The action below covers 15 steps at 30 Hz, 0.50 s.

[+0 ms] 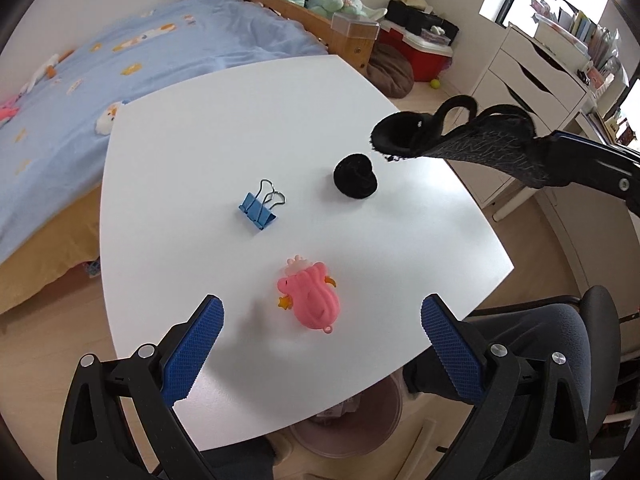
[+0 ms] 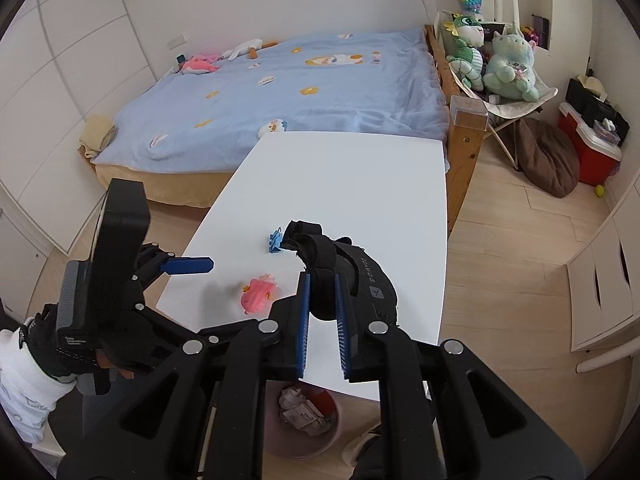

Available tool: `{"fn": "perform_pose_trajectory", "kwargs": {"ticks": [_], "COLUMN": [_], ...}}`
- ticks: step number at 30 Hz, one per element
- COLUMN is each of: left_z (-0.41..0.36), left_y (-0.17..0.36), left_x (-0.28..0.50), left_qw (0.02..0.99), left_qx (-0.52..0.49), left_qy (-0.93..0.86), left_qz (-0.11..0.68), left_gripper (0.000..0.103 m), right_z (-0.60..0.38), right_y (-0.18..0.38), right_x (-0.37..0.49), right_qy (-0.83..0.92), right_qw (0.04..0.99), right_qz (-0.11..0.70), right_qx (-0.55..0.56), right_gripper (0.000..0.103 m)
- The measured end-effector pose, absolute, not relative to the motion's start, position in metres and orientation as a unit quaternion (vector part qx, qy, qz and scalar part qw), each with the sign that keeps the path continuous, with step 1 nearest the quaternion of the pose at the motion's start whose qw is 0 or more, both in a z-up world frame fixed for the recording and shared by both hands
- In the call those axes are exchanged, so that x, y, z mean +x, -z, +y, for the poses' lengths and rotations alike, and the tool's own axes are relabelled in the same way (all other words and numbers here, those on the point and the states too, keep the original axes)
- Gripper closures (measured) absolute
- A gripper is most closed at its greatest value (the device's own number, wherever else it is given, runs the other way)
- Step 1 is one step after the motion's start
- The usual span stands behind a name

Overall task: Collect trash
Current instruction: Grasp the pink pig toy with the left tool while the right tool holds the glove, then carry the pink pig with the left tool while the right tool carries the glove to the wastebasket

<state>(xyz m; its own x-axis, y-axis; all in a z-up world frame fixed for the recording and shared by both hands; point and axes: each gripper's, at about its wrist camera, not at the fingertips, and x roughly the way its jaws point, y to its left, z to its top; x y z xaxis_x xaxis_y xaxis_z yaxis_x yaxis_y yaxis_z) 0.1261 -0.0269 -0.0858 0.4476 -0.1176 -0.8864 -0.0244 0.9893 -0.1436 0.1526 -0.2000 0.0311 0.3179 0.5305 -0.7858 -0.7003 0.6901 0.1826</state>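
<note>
the right gripper [image 2: 322, 304] was clamped on a black strap-like brace [image 2: 348, 272], its blue pads pressed against the fabric from both sides. the brace stuck out forward past the fingertips and hung in the air above the white table [image 2: 352, 168], touching nothing else. in the left wrist view the same brace [image 1: 452, 136] reached in from the right, above and well ahead of the left gripper.

the left gripper [image 1: 322, 320] stood with its jaws wide apart and nothing between the pads. just ahead of its fingertips, roughly midway between them, a pink toy [image 1: 314, 300] lay on the table. farther forward and slightly to its left lay a blue binder clip [image 1: 258, 208] with its wire handles up. farther ahead and to the right sat a black fuzzy ball [image 1: 355, 176], apart from the clip and lying beneath the tip of the held brace.

from the right wrist view, the left gripper [image 2: 188, 266] was off to the left, held by a gloved hand [image 2: 52, 348] in a white sleeve. below the right gripper, under the near edge of the table, stood a pink bin [image 2: 320, 436] with crumpled paper [image 2: 300, 408] inside. a bed with a blue blanket [image 2: 280, 100] stood beyond the table's far side.
</note>
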Motion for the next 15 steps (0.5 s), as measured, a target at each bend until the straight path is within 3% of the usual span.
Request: {"fn": "perform_pose_trajectory", "kwargs": {"ticks": [9, 14, 15], "left_z": [-0.025, -0.025, -0.024], "left_y": [0.103, 0.107, 0.107], "left_x": [0.136, 0.137, 0.137], "left_qw": [0.838, 0.836, 0.836], "left_qx": [-0.072, -0.067, -0.069], "left_qy": [0.011, 0.011, 0.011], "left_qz": [0.541, 0.544, 0.544], "left_gripper": [0.041, 0.066, 0.066], "right_z": [-0.2, -0.2, -0.2], "right_y": [-0.032, -0.031, -0.03], "right_x": [0.153, 0.153, 0.153], "right_qy": [-0.383, -0.383, -0.383], "right_qw": [0.805, 0.804, 0.804], "right_qz": [0.443, 0.444, 0.444], "right_qx": [-0.095, -0.094, -0.094], "right_gripper": [0.091, 0.091, 0.091]}}
